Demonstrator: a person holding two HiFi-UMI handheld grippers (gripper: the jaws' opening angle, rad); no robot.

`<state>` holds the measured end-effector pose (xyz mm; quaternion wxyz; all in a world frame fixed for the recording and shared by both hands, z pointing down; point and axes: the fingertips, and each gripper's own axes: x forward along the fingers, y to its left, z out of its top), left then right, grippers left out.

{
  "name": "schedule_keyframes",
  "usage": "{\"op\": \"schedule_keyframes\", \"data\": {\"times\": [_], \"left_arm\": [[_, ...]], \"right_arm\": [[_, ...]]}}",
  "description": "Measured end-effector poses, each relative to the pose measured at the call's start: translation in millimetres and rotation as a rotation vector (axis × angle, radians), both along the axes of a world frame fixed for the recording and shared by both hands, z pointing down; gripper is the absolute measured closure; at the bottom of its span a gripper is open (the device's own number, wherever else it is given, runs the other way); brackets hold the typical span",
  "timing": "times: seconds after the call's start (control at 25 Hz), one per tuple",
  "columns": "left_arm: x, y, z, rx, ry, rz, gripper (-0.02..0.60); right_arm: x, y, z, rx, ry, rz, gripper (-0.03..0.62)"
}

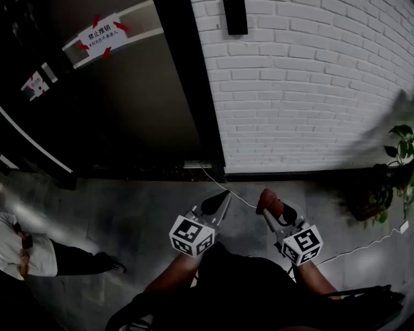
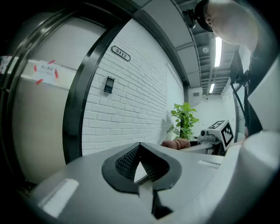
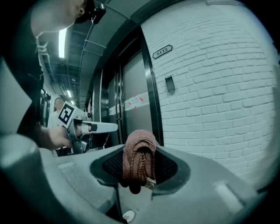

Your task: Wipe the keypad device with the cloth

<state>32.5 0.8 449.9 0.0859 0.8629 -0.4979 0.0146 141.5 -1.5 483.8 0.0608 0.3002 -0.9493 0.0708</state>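
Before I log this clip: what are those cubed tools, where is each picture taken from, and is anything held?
No robot here: a person holds a hand-held gripper in each hand. One picture looks down from the person's head; the other two ride one on each, looking along its jaws. The right hand-held gripper is shut on a brownish cloth. The left hand-held gripper is shut and empty. There is no table: they face a white brick wall with the dark keypad device mounted on it.

A white brick wall [image 1: 304, 84] meets a dark door frame [image 1: 193, 90]. A potted plant [image 1: 374, 197] stands at the right edge of the grey floor [image 1: 129, 207].
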Motion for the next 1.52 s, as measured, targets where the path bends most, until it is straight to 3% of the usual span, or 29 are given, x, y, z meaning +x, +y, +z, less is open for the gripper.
{"op": "schedule_keyframes", "data": {"times": [0.32,0.68,1.2,1.52], "left_arm": [[-12,-22,6,-0.029,-0.004,0.011,0.565],[-55,-87,0,-0.028,-0.011,0.066,0.565],[-131,-178,-23,0.031,-0.052,0.242,0.566],[-145,-196,-25,0.029,-0.029,0.321,0.566]], "right_arm": [[-4,-26,6,-0.027,-0.009,0.040,0.450],[-52,-91,-10,0.006,0.009,0.067,0.450],[-135,-193,-90,0.145,-0.003,0.167,0.450],[-155,-255,-189,0.381,0.050,0.242,0.450]]}}
